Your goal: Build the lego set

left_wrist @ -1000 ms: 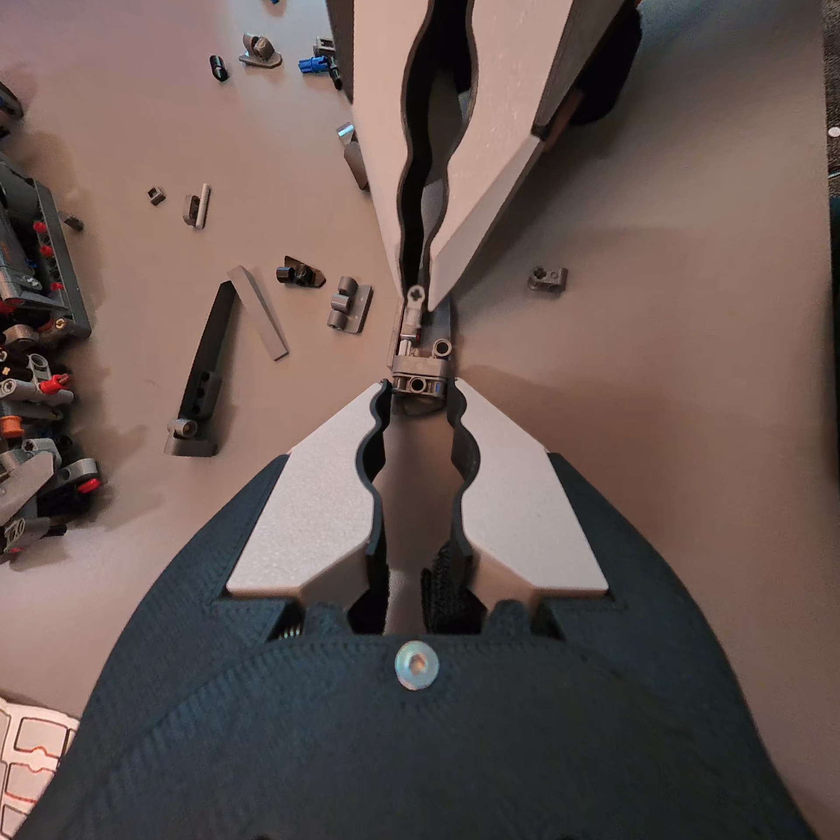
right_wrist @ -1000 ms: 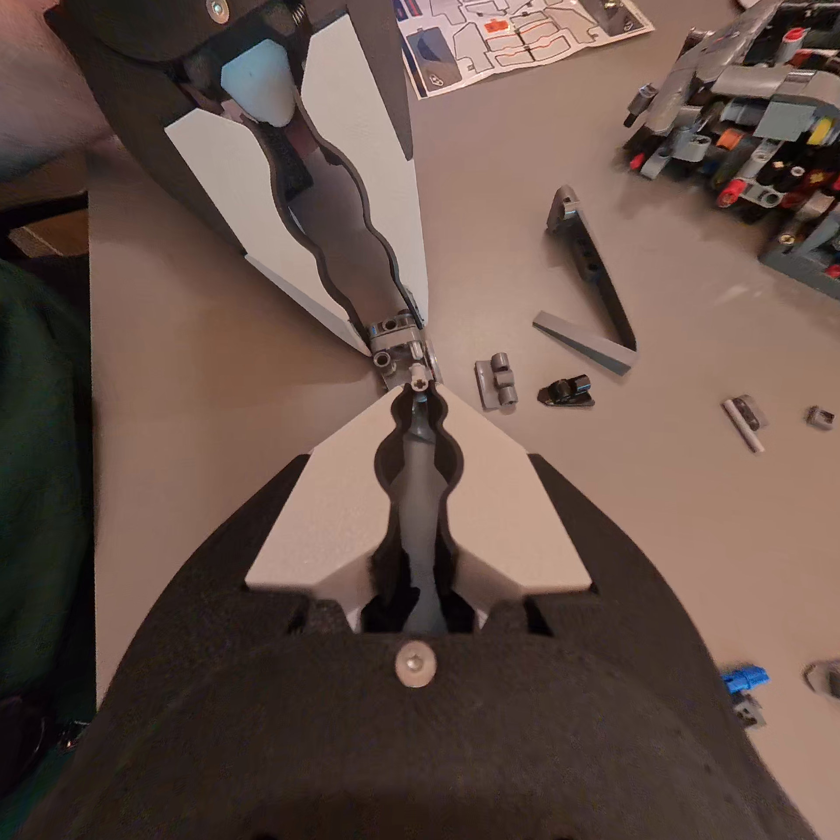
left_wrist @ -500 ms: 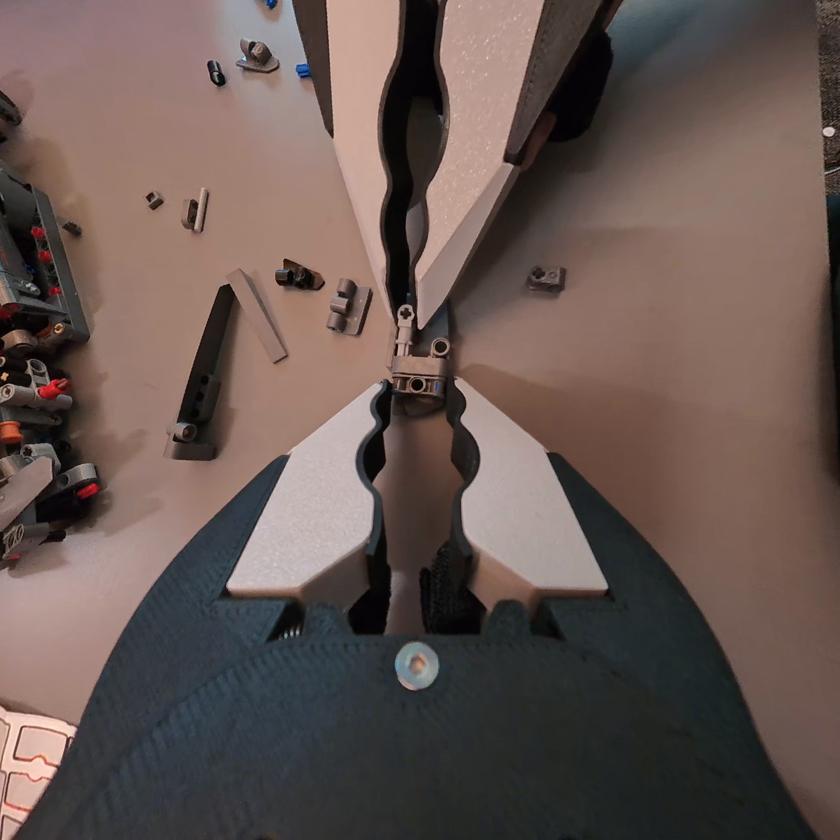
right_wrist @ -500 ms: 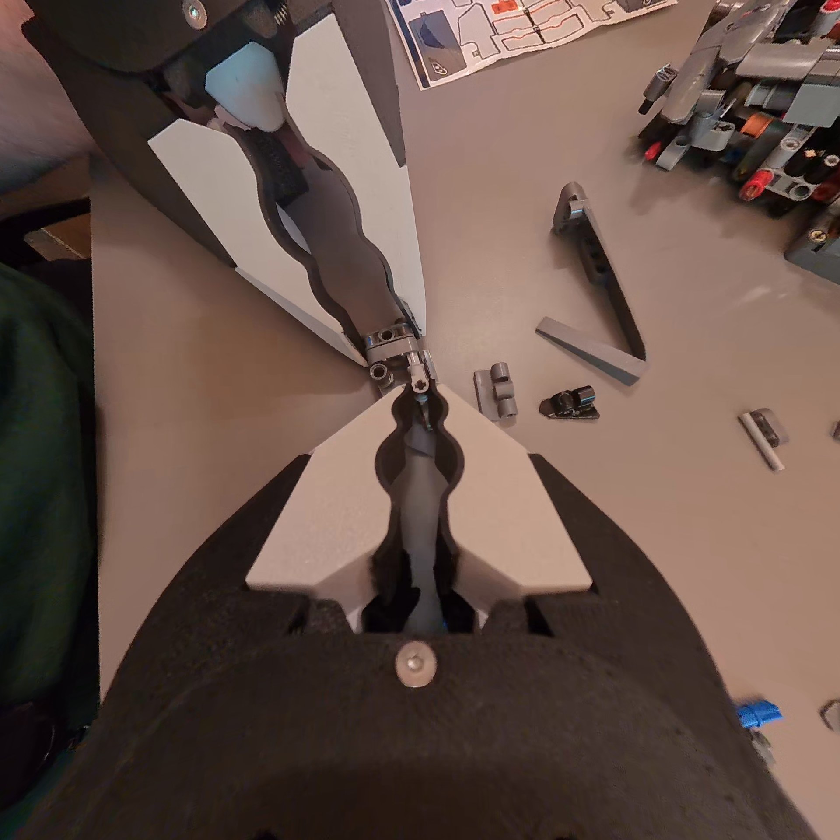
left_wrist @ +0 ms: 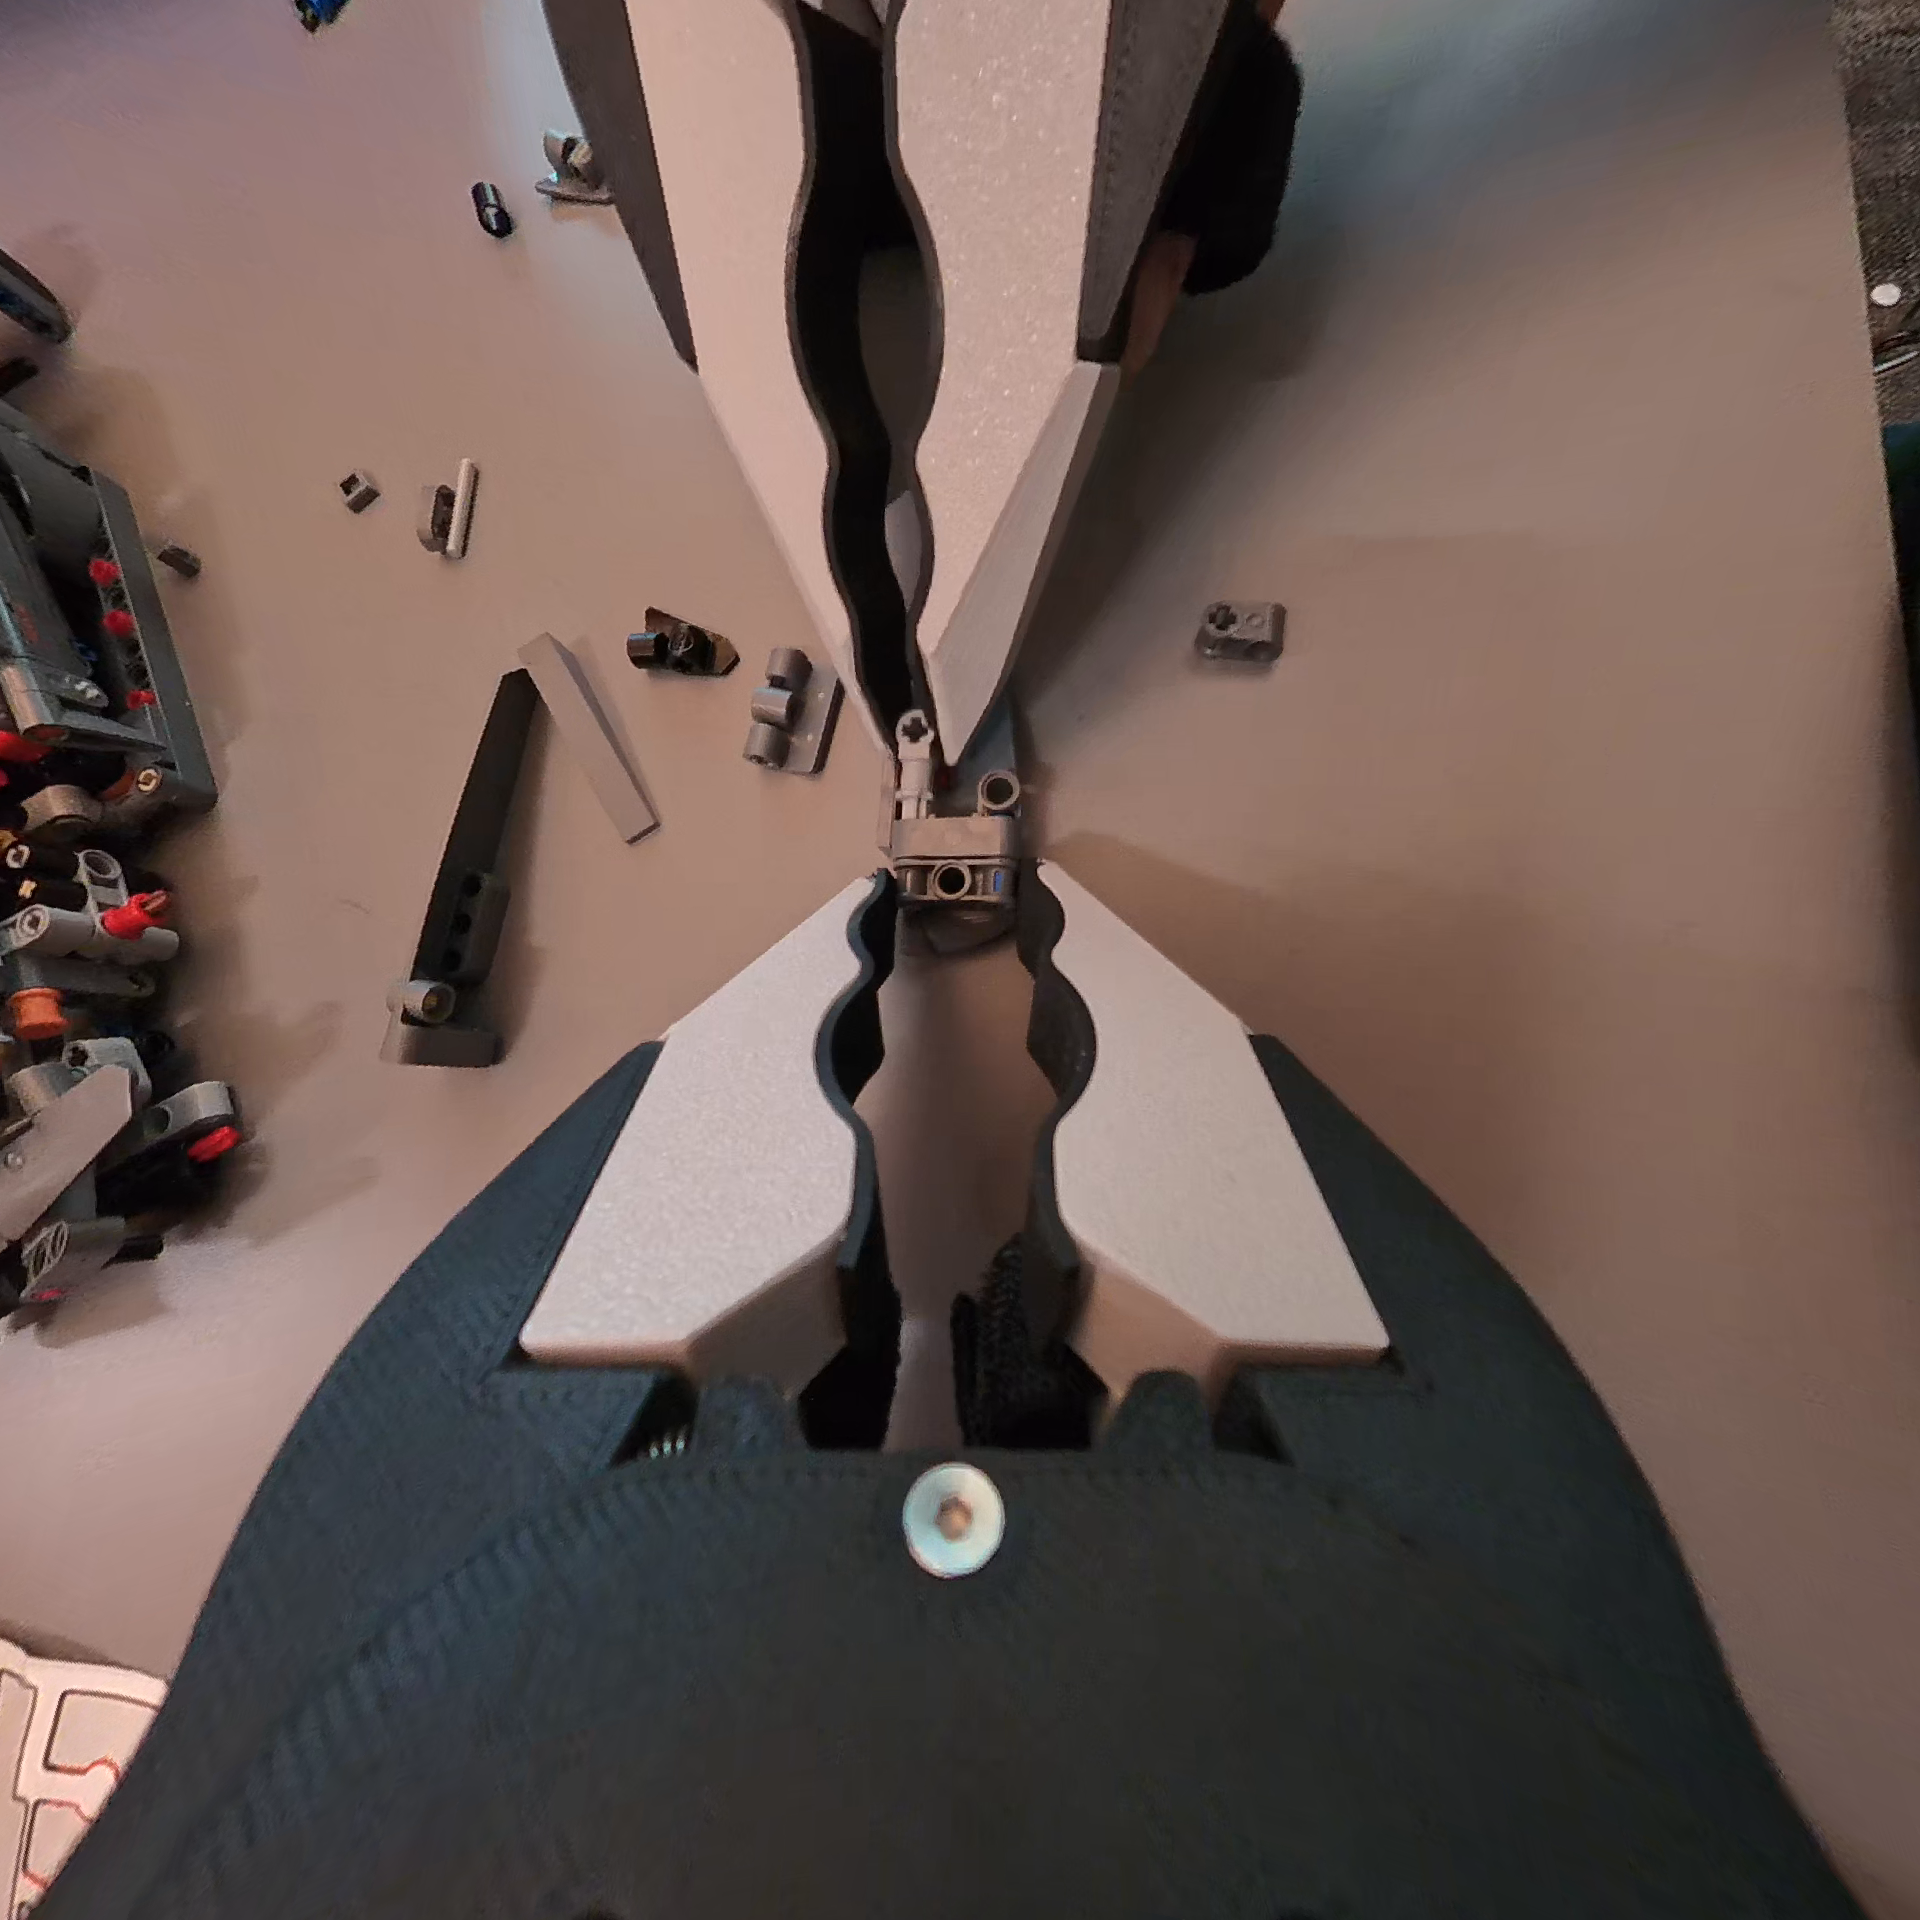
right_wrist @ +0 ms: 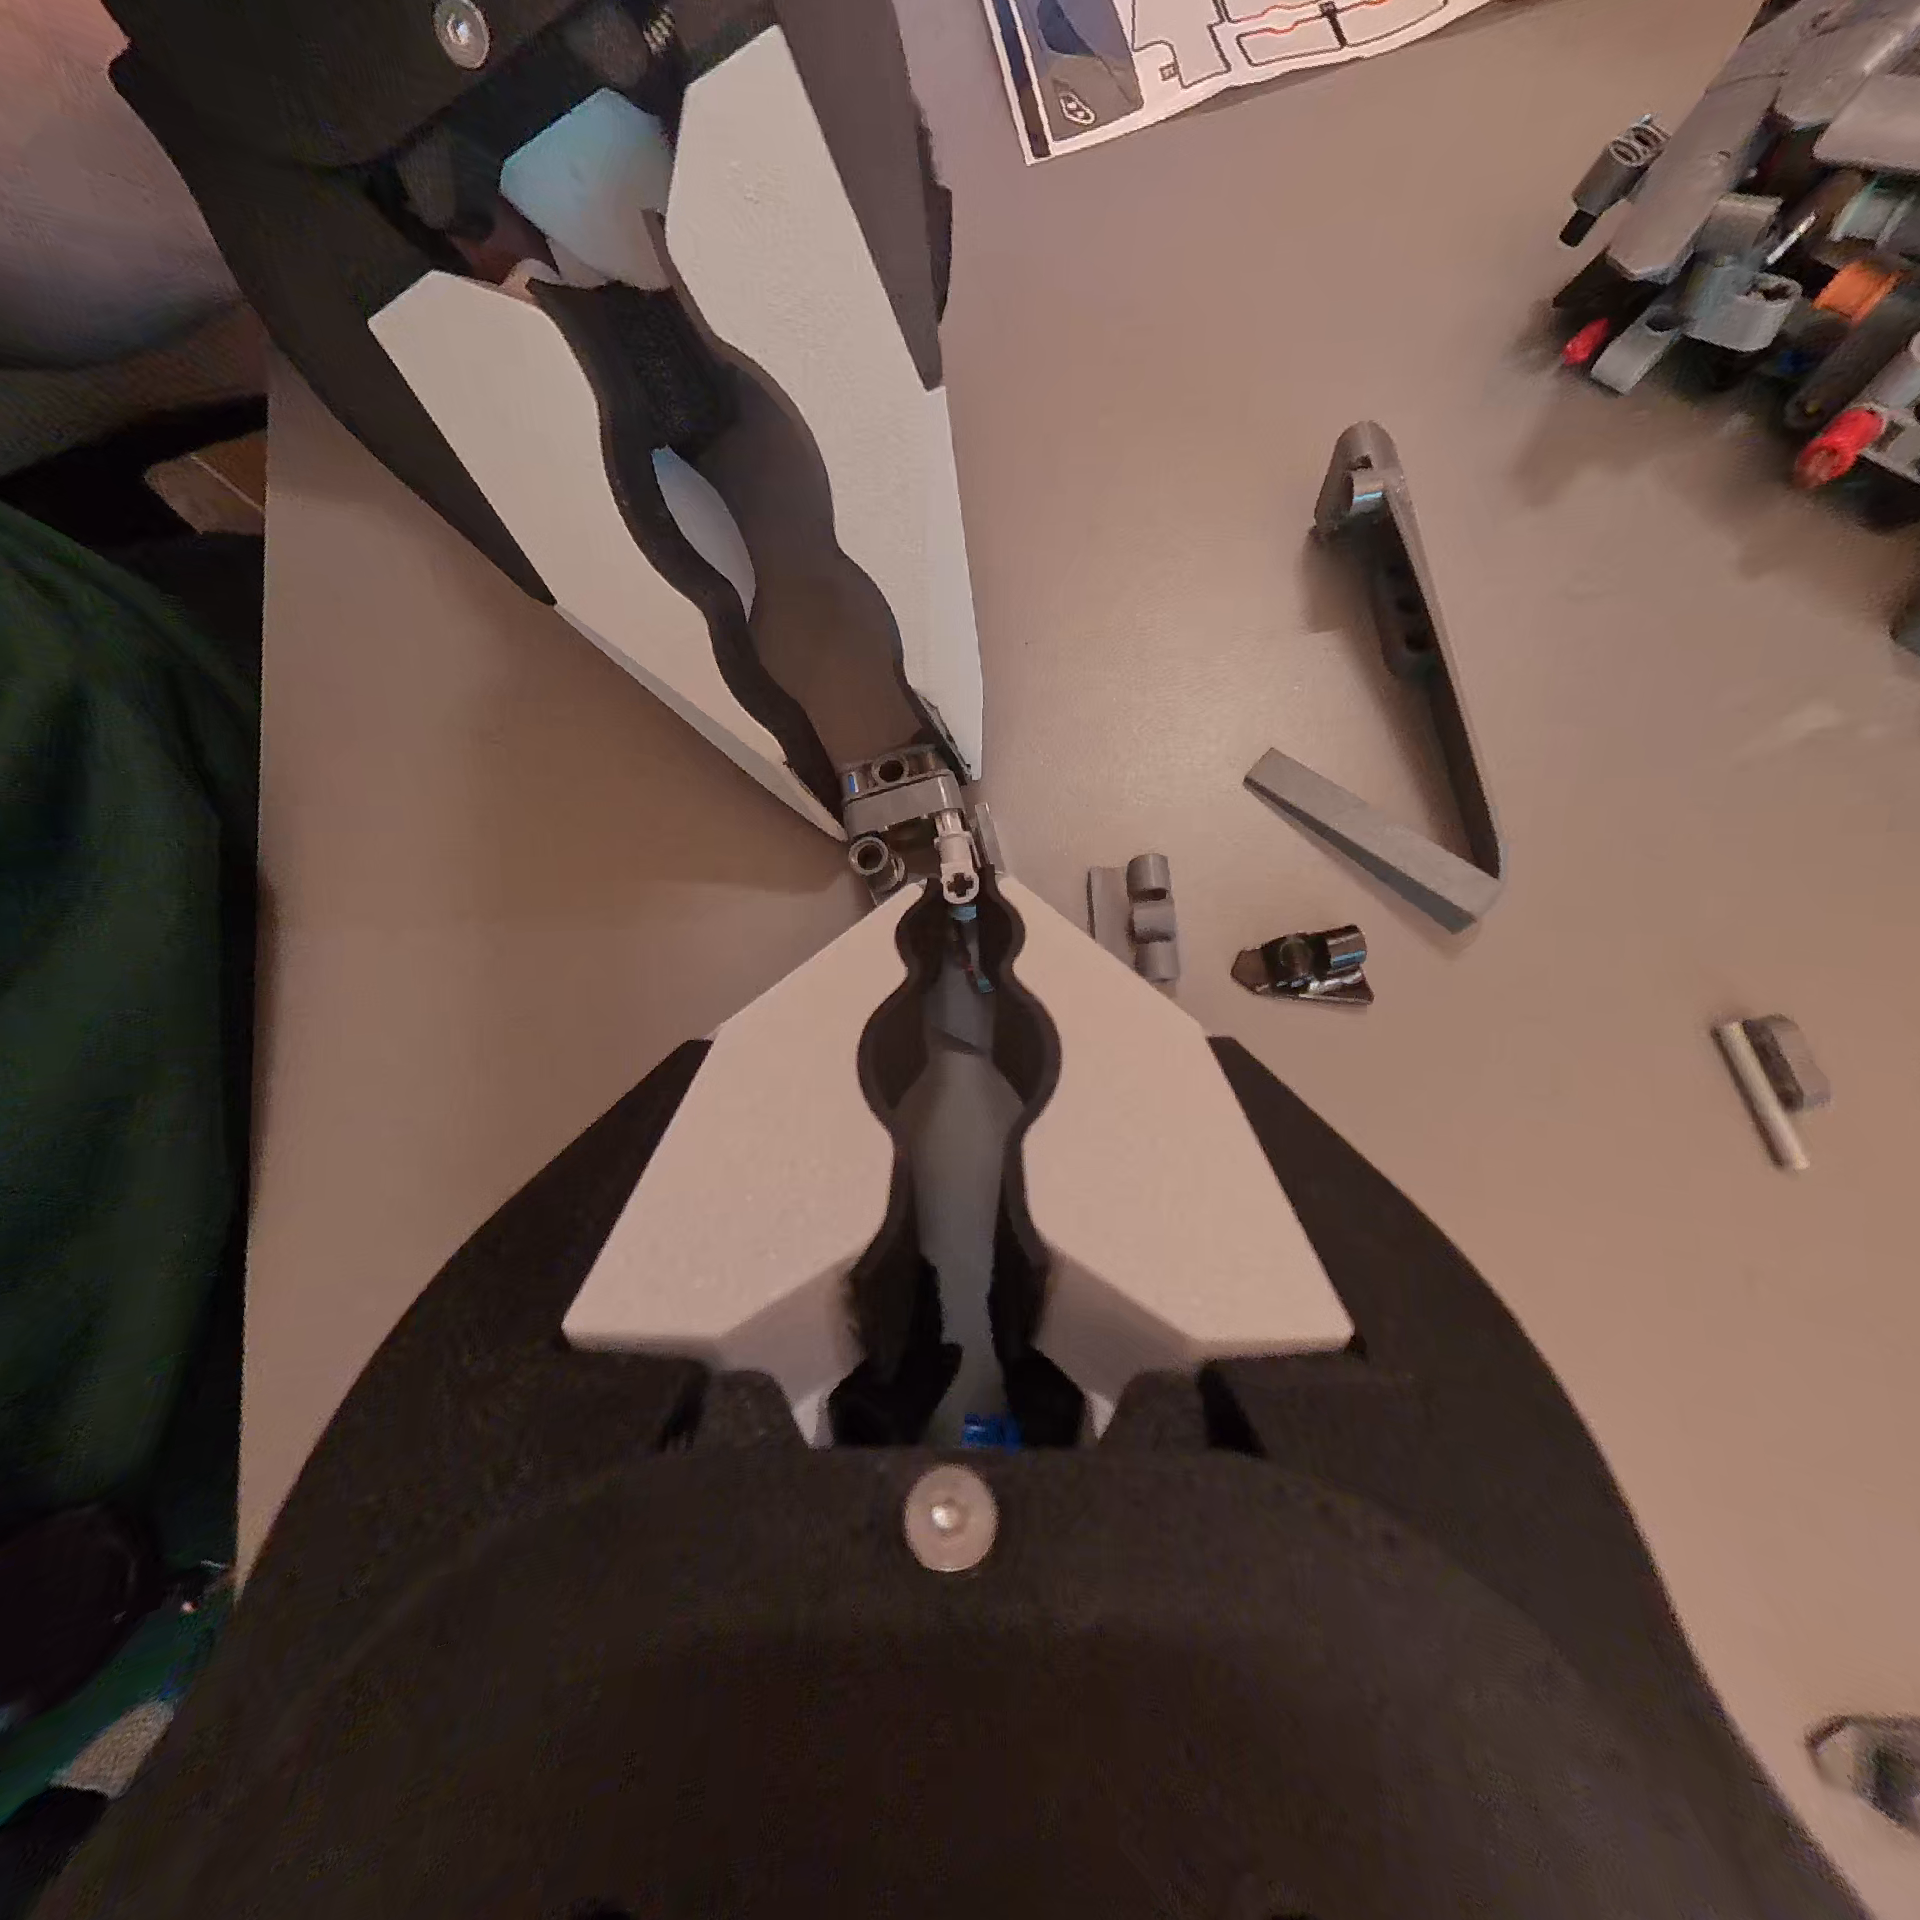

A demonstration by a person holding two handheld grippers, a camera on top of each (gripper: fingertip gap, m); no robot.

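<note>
My left gripper (left_wrist: pixel 956 899) is shut on a small grey connector block (left_wrist: pixel 954 860) and holds it just above the table. My right gripper (left_wrist: pixel 925 732) comes in from the far side, tip to tip with the left one. It is shut on a light grey axle pin (left_wrist: pixel 912 764) whose lower end meets the top of the connector. In the right wrist view my right gripper (right_wrist: pixel 961 902) holds the pin (right_wrist: pixel 956 852) against the connector (right_wrist: pixel 896 795), which sits in my left gripper (right_wrist: pixel 909 802).
A partly built grey, black and red model (left_wrist: pixel 83 831) lies at the left, seen top right in the right wrist view (right_wrist: pixel 1766 260). Loose parts lie near: a long dark beam (left_wrist: pixel 468 883), a grey wedge (left_wrist: pixel 587 738), a black piece (left_wrist: pixel 681 652), a grey clip (left_wrist: pixel 790 712), a small connector (left_wrist: pixel 1240 631). A sheet (right_wrist: pixel 1195 62) lies behind. Only a small space, under 4 cm, lies between the two pairs of fingers. The black piece (left_wrist: pixel 681 652) is about 6 cm from my right fingertips. It is also in sight in the right wrist view (right_wrist: pixel 1298 950).
The two grippers have drawn closer together. The axle pin has moved down toward the connector and now meets its top. Both stay shut on their parts.
</note>
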